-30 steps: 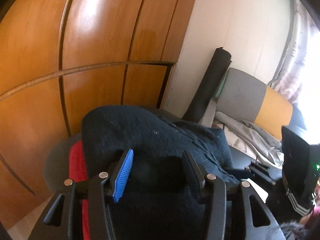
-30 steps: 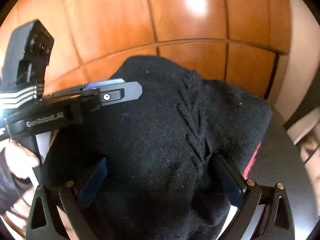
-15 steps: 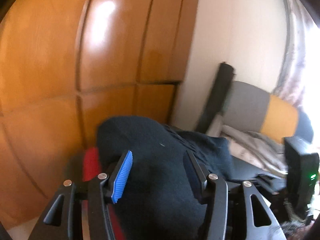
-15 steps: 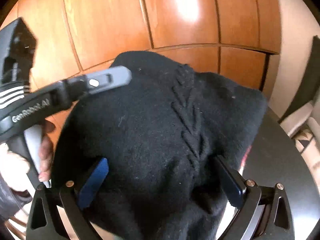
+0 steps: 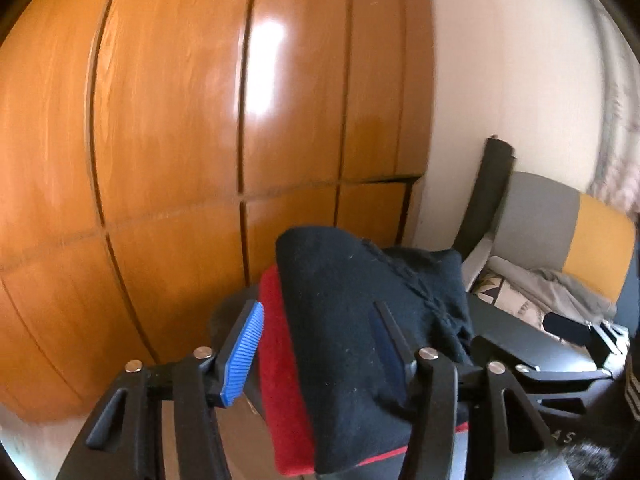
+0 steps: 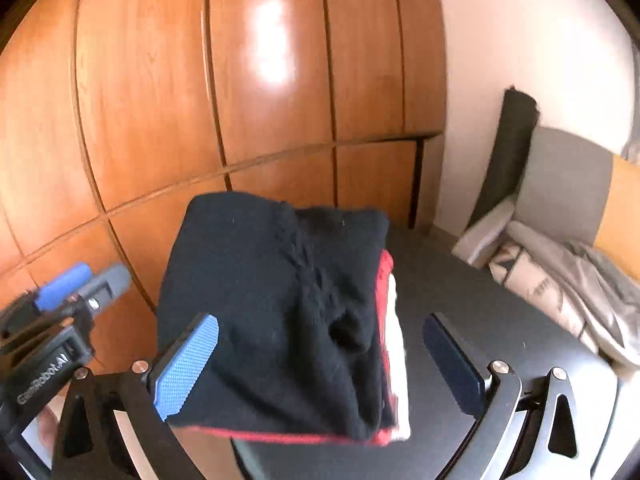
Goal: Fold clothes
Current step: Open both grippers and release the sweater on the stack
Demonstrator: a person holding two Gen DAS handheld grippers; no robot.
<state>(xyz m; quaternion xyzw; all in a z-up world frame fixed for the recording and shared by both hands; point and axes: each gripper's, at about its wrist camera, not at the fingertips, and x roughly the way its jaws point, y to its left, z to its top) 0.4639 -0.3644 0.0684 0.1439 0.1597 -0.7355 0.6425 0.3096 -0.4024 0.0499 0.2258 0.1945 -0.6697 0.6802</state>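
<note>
A folded black knitted sweater (image 5: 360, 300) lies on top of a stack, over a red garment (image 5: 280, 380) and a white one (image 6: 398, 344). The stack rests on a dark round table (image 6: 460, 280). My left gripper (image 5: 316, 308) hangs back from the stack, off its left side. Its jaws are closing a little with nothing between them, and the blue pad (image 5: 242, 354) stays clear of the red cloth. The same gripper (image 6: 72, 280) shows at the left of the right wrist view. My right gripper (image 6: 320, 320) stands wide open in front of the stack, with neither pad touching the cloth.
Glossy wooden wardrobe doors (image 5: 180, 140) stand right behind the table. To the right, a grey and yellow chair (image 5: 560, 220) holds grey clothing (image 6: 568, 280). A black roll (image 5: 488, 192) leans on the pale wall. A hand (image 6: 48, 428) holds the left gripper.
Both grippers have pulled back and up from the stack, which now looks smaller and shows its red and white layers. The left gripper has swung out to the stack's left.
</note>
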